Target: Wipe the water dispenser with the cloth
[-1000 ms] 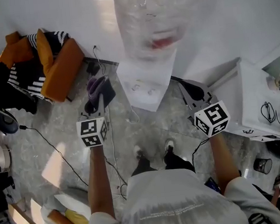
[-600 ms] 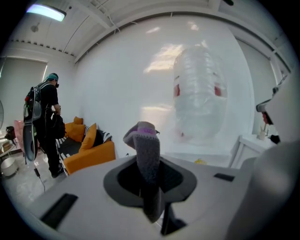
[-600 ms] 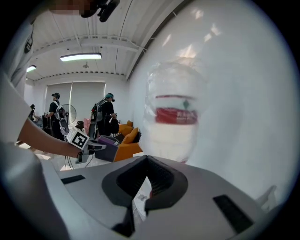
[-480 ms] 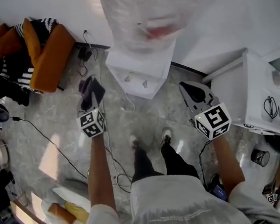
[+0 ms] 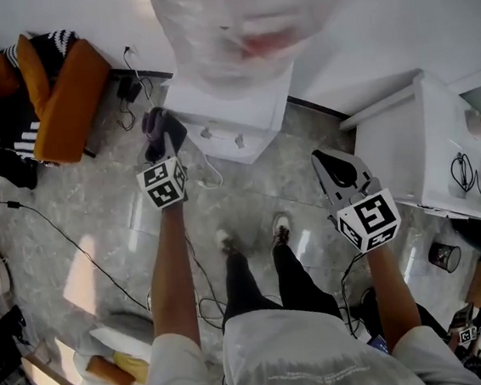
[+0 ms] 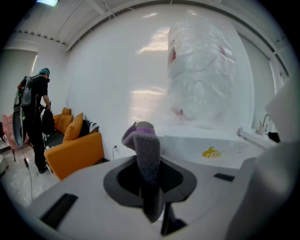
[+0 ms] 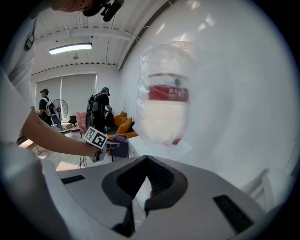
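Note:
The white water dispenser [image 5: 231,122] stands against the wall with a clear, plastic-wrapped bottle [image 5: 240,21] on top. My left gripper [image 5: 163,141] is shut on a grey and purple cloth [image 5: 158,128], held close by the dispenser's left front corner; I cannot tell whether it touches. In the left gripper view the cloth [image 6: 144,145] stands up between the jaws, with the dispenser [image 6: 206,151] and bottle [image 6: 204,79] just behind. My right gripper [image 5: 338,171] hangs lower to the right, shut on nothing. Its own view shows the bottle [image 7: 164,108] and the left gripper [image 7: 110,146].
An orange sofa [image 5: 64,95] with striped cushions is at the left. A white cabinet [image 5: 416,156] stands right of the dispenser, a black bin [image 5: 442,254] beside it. Cables [image 5: 66,240] trail over the marble floor. People [image 7: 99,110] stand in the far room.
My left gripper has carried the cloth forward and up towards the dispenser's left side. The right gripper has stayed back at the right, still shut.

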Action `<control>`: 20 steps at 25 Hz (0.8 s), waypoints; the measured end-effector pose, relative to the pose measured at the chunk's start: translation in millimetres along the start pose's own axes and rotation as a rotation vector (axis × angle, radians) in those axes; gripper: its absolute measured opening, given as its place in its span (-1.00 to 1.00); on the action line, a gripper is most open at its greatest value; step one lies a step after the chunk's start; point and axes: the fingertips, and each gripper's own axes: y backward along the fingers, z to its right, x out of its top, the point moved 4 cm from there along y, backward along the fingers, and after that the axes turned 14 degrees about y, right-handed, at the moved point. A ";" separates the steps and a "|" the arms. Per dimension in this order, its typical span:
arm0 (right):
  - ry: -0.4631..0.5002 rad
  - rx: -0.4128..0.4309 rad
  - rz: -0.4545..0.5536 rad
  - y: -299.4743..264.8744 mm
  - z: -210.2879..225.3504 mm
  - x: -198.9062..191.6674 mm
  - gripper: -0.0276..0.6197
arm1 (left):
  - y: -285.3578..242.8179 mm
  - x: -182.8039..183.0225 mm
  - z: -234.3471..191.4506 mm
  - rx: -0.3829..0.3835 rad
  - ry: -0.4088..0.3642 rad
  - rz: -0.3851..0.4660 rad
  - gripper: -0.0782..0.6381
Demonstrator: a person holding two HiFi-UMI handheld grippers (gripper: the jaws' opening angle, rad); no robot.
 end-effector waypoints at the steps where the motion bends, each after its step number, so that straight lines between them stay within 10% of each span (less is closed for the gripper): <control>1: -0.001 -0.003 -0.003 0.9 0.5 -1.5 -0.87 | -7.1 0.0 2.2 -0.002 -0.003 -0.002 -0.62; 20: -0.056 0.002 -0.032 5.6 15.3 -34.5 -0.87 | -23.7 -50.4 105.7 -0.199 -0.049 -0.100 -0.62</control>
